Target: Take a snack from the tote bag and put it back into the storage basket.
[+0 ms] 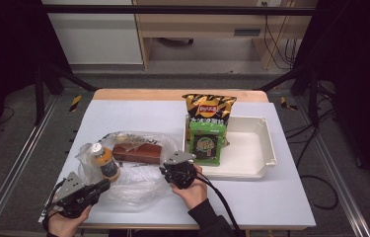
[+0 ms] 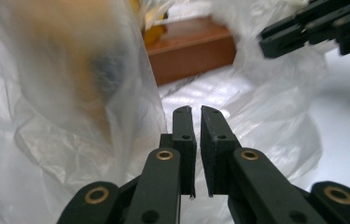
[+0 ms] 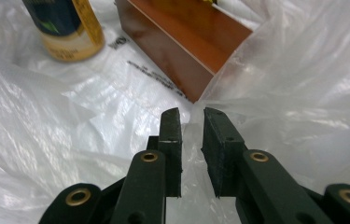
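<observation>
Nearest the camera, low on the left of the high view, my left hand-held gripper (image 1: 104,185) sits at the near-left edge of the plastic bag (image 1: 138,185). In its own view the jaws stand almost together, a thin slit between them, with bag film bunched around the tips (image 2: 196,112); I cannot tell for certain whether a fold is pinched there.

Moving right: bottle (image 1: 105,161), yellow-orange with a pale cap, upright inside the bag at its left side. Just beside it, the brown box (image 1: 138,152) lies flat, also inside the bag, deeper in.

Next right, my right hand-held gripper (image 1: 172,170) at the bag's right edge. Jaws narrow, and its own view shows a ridge of film (image 3: 192,133) running up between them, so I judge it is gripping the rim. The box corner (image 3: 196,95) lies just beyond the tips.

Far right: white tray (image 1: 266,148) on the tabletop (image 1: 281,197), with two snack packets in its left part, the yellow-black chip bag (image 1: 208,111) behind, the green packet (image 1: 206,143) leaning in front.

Progress, my reading: the work looks like loading goods into the bag. Two items are in, two wait in the tray. Both grippers are at the mouth, seemingly to hold it open. Roughly half done.
</observation>
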